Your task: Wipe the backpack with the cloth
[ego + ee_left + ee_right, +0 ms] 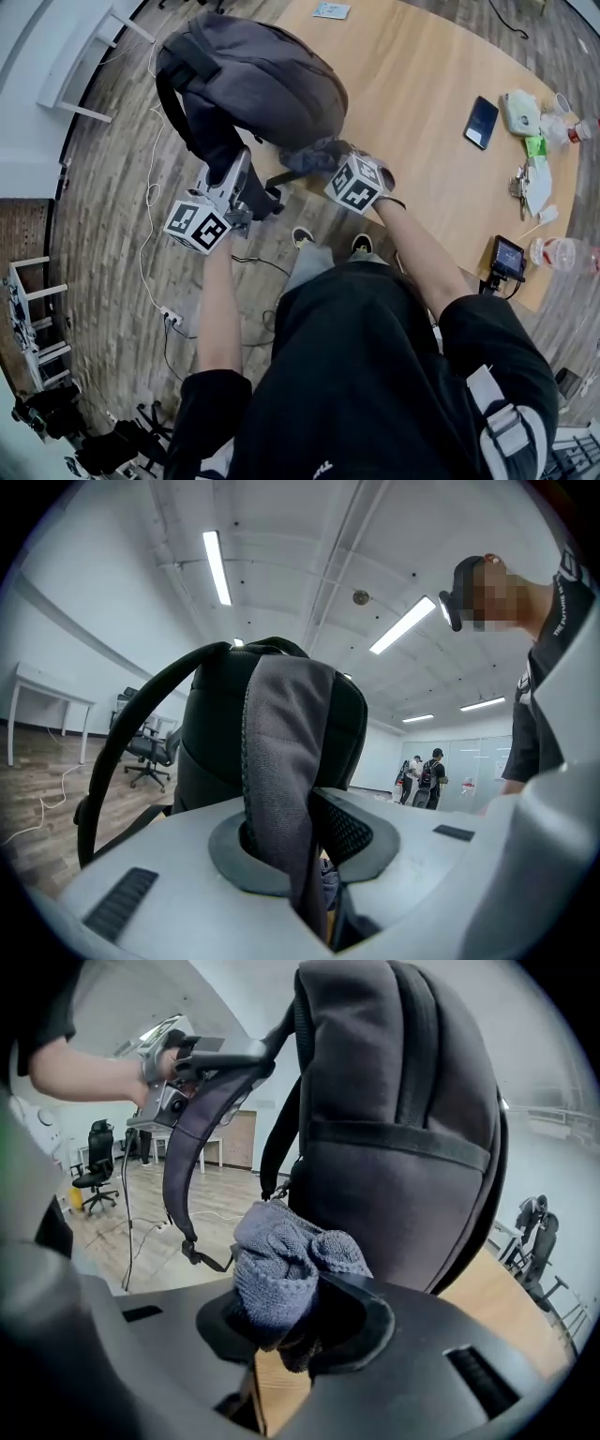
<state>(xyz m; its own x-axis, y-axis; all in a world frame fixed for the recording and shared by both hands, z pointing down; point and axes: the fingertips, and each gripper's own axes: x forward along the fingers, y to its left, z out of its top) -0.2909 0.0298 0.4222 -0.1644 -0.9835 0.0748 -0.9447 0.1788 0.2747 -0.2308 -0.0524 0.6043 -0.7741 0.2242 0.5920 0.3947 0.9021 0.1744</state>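
Note:
A dark grey backpack (258, 80) stands at the near edge of the wooden table (422, 84). My left gripper (246, 173) is shut on one of its grey shoulder straps (281, 761), which runs up between the jaws to the bag (202, 733). My right gripper (330, 167) is shut on a bunched grey-blue cloth (281, 1265), held close to the backpack's lower front (403, 1138). In the head view the cloth (314, 155) lies against the bag's bottom edge. The right gripper view also shows the left gripper (192, 1058) holding the strap up.
On the table's right side lie a phone (482, 122), a tissue pack (520, 111), keys, bottles and a small screen device (508, 258). Cables and a power strip (169, 314) lie on the floor at left. Office chairs (150, 747) and people stand far off.

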